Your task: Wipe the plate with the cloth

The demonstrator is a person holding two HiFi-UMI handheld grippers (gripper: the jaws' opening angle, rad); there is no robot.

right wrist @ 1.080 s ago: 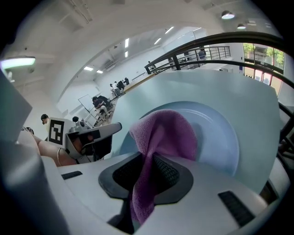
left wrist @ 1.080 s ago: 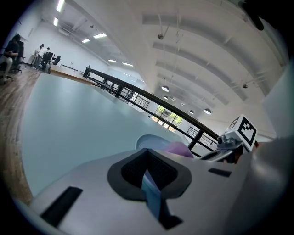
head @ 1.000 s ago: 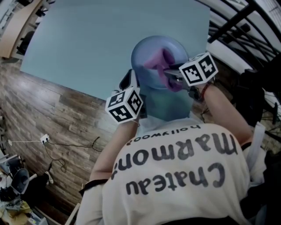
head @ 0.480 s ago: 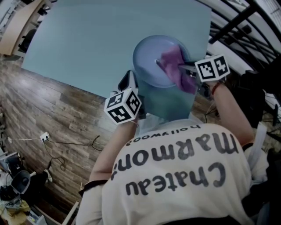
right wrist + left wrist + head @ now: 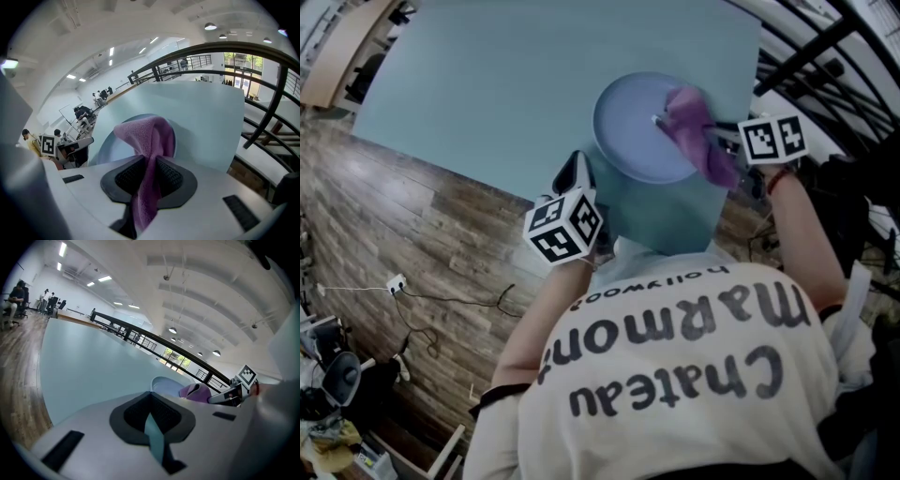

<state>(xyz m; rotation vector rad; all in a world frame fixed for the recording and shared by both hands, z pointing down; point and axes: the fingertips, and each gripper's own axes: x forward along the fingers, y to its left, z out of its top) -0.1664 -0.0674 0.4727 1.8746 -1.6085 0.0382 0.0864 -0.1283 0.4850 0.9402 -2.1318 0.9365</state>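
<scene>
Plate (image 5: 633,131), one, pale blue, sits near the right edge of one light-blue bench (image 5: 487,84). One purple cloth (image 5: 694,127) lies on its right side, pinched in the downward-tilted right tongs (image 5: 149,174). Left tongs (image 5: 151,414) are closed, just left of the plate.

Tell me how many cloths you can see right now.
1. The purple cloth is pinched in the right gripper, draped onto the plate's right side. The person's body hides the near table edge.
</scene>
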